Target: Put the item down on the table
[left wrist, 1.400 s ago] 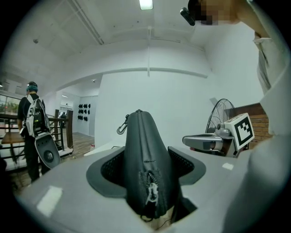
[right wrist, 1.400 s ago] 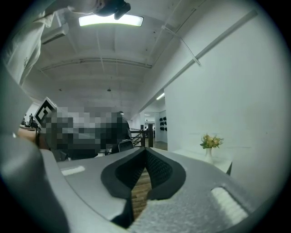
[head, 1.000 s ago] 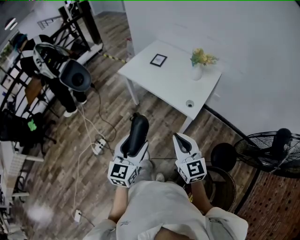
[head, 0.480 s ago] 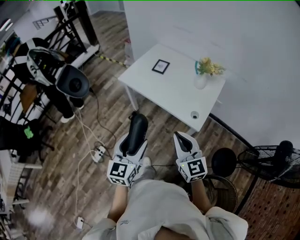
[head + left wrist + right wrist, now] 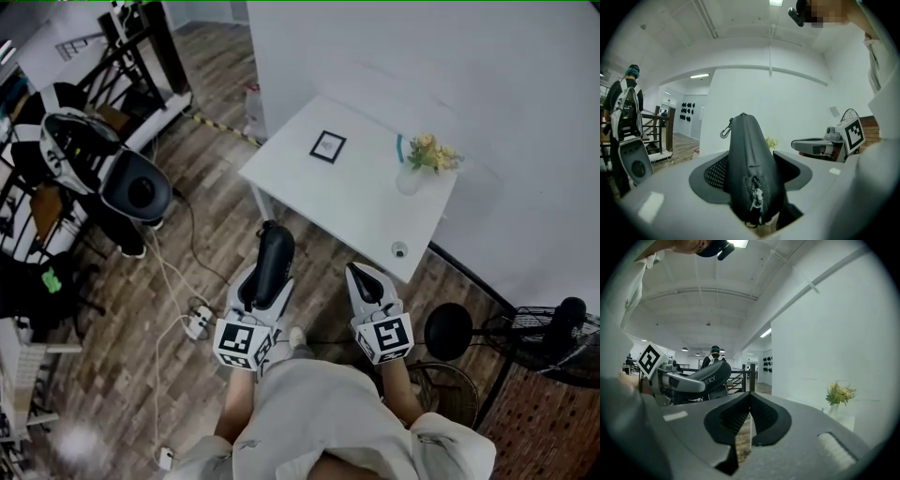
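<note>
A black zipped case [image 5: 276, 246] with a small clip at its tip stands up between the jaws of my left gripper [image 5: 262, 277], which is shut on it. In the left gripper view the case [image 5: 747, 145] fills the gap between both pads. My right gripper [image 5: 362, 275] is level with the left one and a little to its right; its pads meet at the tips [image 5: 750, 401] and hold nothing. Both are over wooden floor, short of the near edge of a white table [image 5: 309, 192].
The table carries a small framed picture [image 5: 328, 146], a vase of flowers [image 5: 412, 173] and a small round object [image 5: 400, 249] near its front corner. A black stool [image 5: 448, 330] and a fan [image 5: 553, 328] stand at right. Cables and a power strip [image 5: 197, 322] lie at left, near a person [image 5: 70, 150].
The table has come nearer to both grippers in the head view. Both grippers moved forward together, and the left one still holds the case the same way.
</note>
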`<state>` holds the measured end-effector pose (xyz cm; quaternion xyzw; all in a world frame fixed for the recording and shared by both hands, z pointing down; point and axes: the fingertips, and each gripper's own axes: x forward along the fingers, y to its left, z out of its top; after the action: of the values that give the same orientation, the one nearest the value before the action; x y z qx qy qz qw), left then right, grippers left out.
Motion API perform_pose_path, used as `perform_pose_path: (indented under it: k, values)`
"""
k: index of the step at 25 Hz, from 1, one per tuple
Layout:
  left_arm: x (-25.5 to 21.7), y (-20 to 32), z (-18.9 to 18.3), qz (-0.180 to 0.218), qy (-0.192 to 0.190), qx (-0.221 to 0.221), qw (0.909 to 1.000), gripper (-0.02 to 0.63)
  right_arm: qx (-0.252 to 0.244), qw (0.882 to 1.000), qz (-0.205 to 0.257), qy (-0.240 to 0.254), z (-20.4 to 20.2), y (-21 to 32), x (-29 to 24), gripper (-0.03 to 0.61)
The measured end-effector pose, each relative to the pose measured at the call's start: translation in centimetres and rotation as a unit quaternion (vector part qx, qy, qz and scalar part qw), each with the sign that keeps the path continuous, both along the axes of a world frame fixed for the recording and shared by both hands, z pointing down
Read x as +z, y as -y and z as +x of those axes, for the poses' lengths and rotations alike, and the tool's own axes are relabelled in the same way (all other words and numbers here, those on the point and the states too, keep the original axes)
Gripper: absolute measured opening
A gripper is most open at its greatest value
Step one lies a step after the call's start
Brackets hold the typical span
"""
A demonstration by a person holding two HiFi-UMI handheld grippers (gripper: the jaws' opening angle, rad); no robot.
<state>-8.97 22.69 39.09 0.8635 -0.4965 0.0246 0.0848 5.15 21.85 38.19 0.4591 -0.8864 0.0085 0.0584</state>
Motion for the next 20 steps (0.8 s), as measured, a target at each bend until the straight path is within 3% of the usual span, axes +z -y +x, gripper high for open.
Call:
perform_pose_path:
  k: [14, 20]
  values:
    - [1.1, 6.8, -4.5, -0.004, -0.013, 0.023, 0.9996, 0.298, 0.023, 1.000, -0.006, -0.016, -4.7, 5.6, 0.7, 0.004]
    - [1.3, 9.0, -4.7, -0.005, -0.018, 0.025, 0.9995, 0.299, 0.027, 0.999, -0.011, -0.022, -4.8, 7.5, 1.1, 0.003]
